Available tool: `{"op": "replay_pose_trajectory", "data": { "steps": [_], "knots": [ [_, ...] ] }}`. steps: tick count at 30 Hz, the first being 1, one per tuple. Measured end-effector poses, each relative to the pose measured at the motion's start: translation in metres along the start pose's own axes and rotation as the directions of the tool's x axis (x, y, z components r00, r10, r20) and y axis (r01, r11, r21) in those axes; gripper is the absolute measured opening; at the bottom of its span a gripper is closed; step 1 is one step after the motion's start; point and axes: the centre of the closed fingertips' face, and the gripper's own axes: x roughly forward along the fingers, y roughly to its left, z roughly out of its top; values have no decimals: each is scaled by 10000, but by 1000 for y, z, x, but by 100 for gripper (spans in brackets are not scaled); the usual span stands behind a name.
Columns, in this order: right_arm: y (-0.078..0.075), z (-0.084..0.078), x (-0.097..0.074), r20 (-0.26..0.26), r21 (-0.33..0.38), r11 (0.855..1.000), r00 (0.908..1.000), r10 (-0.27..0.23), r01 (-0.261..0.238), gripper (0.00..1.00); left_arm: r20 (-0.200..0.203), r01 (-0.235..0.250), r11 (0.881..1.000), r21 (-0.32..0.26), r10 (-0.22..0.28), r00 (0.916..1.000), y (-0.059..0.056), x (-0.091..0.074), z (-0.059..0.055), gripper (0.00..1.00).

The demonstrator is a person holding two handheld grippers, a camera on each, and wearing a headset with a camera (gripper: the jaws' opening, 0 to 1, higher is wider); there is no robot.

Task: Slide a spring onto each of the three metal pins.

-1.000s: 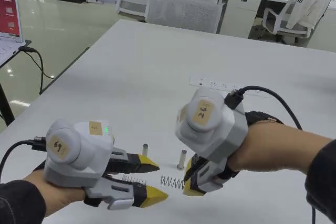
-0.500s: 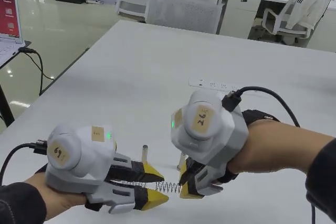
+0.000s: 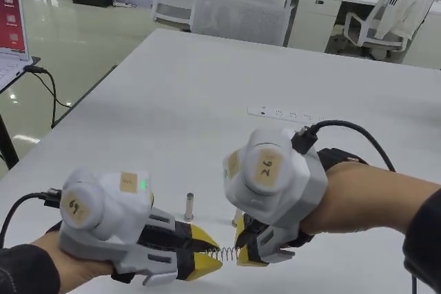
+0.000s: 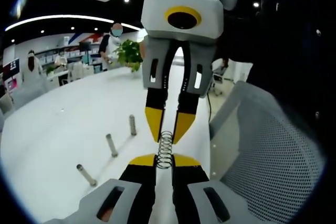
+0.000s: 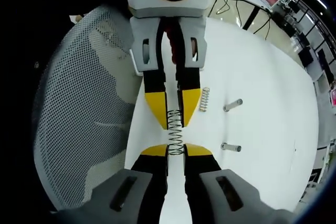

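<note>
Jaws of left gripper [image 4: 164,160] and right gripper [image 5: 176,150] clench 1 spring [image 5: 175,127]; right gripper view shows spare spring [image 5: 204,99].

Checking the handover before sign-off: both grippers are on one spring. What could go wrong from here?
1. The left gripper and right gripper each pinch one end of the spring. If they pull apart, it may stretch or flick away.
2. An upright pin stands close to the left gripper. A careless sweep could topple it.
</note>
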Motion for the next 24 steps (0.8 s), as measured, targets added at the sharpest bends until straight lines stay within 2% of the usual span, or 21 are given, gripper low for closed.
{"op": "replay_pose_trajectory", "data": {
  "steps": [7, 17, 24],
  "knots": [
    [-2, -3, 2, 127, 326, 9995, 9999, -1, -3, 12, 62, 135, 9999, 20, -135, 9999, -2, 1, 2, 3],
    [3, -7, 9, 228, 565, 9981, 9995, 218, -230, 10, 267, 122, 9999, 51, -123, 9996, -2, 1, 7, 3],
    [1, -5, 3, 356, 554, 9983, 9993, 131, -151, 8, 327, 99, 9999, 18, -100, 9994, -1, 1, 7, 3]
  ]
}}
